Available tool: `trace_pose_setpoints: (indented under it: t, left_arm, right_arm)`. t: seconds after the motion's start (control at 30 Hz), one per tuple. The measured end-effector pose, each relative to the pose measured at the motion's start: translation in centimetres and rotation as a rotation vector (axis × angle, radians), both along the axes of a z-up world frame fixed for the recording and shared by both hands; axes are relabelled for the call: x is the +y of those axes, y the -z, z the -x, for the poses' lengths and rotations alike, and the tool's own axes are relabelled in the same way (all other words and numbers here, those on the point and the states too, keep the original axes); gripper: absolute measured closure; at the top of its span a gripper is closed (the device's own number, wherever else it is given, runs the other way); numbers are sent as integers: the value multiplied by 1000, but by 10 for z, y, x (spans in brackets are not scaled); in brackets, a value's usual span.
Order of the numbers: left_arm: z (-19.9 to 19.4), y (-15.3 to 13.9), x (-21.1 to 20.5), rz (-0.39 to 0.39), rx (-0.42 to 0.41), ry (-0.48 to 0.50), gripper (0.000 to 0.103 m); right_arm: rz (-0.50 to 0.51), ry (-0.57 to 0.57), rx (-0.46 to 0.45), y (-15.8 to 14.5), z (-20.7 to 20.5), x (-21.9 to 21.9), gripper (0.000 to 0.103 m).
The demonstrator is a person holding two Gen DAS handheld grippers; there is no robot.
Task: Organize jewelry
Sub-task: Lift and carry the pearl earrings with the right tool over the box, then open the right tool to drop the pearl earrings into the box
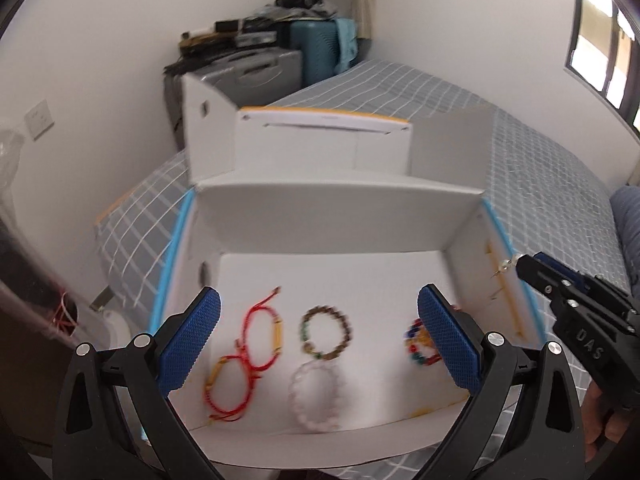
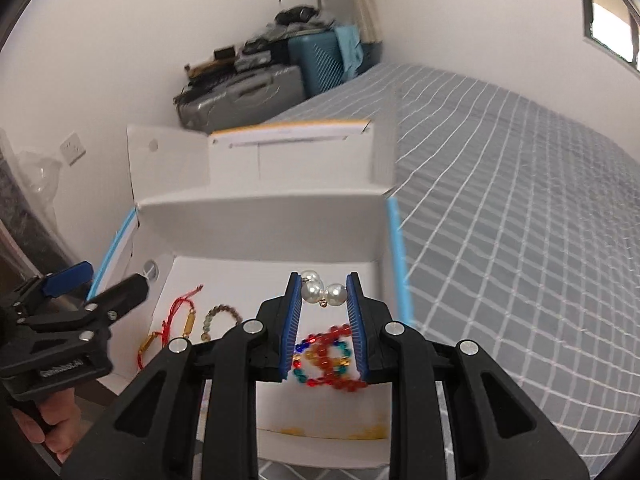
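Over the box, left wrist view: the left gripper (image 1: 320, 336) hung with its blue pads spread wide, nothing between them.
Box (image 1: 340, 216): white cardboard, open-topped, on a grey checked bedspread (image 1: 540, 184).
Box floor, left side: two red cord bracelets (image 1: 244, 356) lay overlapping.
Box floor, middle: a brown bead bracelet (image 1: 326, 332) lay just above a white bead bracelet (image 1: 314, 396), near the front edge.
Box floor, right side: a multicoloured bead bracelet (image 1: 418, 344) lay partly hidden behind the right pad.
Right edge of box: the right gripper (image 1: 520, 266) reached over the rim, something small and pale at its tips, blurred.
Right wrist view: the right gripper (image 2: 323, 294) pinched a pearl cluster (image 2: 320, 290) between its nearly closed pads, above the multicoloured bead bracelet (image 2: 328, 356).
Left edge of box: the left gripper (image 2: 104, 286) appeared, a hand (image 2: 52, 424) on its handle.
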State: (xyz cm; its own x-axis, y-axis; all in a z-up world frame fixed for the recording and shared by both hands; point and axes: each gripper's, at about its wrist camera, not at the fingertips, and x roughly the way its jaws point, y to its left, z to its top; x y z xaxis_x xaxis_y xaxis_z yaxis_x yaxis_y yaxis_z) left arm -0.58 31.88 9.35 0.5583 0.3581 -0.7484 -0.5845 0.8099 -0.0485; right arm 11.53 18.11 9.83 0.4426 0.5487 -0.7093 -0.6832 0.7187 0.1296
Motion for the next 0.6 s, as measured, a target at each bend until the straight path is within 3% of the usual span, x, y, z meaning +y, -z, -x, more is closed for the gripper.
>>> trace_pose_setpoints:
  t: [0.3, 0.6]
  left_arm:
    - [16, 35, 22, 61, 47, -31, 6]
    - [15, 42, 26, 71, 59, -34, 6]
  right_arm:
    - [102, -28, 122, 56, -4, 35, 81]
    - [155, -18, 126, 67, -7, 41, 81]
